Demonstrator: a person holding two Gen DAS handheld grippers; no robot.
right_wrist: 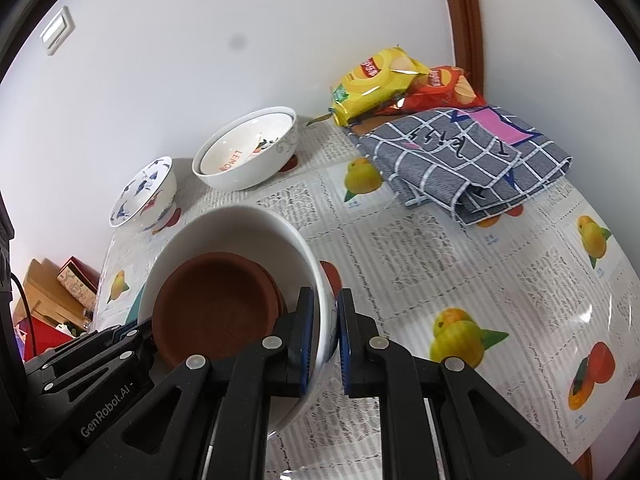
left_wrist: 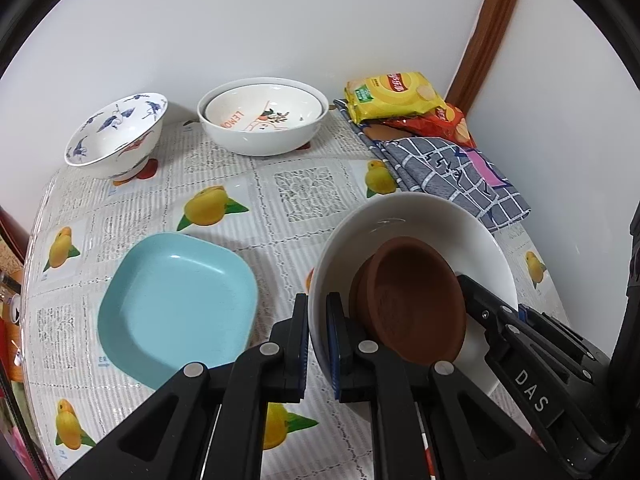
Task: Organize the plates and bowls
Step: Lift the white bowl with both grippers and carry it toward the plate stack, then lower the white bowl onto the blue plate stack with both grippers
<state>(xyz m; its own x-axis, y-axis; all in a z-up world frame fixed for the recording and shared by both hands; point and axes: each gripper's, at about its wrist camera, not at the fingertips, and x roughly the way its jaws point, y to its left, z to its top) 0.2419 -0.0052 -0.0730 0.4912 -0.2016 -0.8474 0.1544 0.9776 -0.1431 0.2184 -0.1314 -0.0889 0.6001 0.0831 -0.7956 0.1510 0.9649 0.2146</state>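
A large white bowl (left_wrist: 404,216) (right_wrist: 224,232) hangs above the table with brown clay dishes (left_wrist: 416,296) (right_wrist: 216,304) stacked inside it. My left gripper (left_wrist: 318,320) is shut on the bowl's left rim. My right gripper (right_wrist: 326,320) is shut on the opposite rim, and its black body shows at the right of the left wrist view. A light blue square plate (left_wrist: 176,304) lies on the table left of the bowl. At the back stand a blue-patterned bowl (left_wrist: 116,136) (right_wrist: 144,192) and two nested white bowls (left_wrist: 262,116) (right_wrist: 246,148).
A folded grey checked cloth (left_wrist: 448,172) (right_wrist: 464,156) and yellow and red snack bags (left_wrist: 396,96) (right_wrist: 380,80) lie at the back right by the wall. The table (right_wrist: 460,256) wears a fruit-print cover. Boxes (right_wrist: 52,292) stand beyond its left edge.
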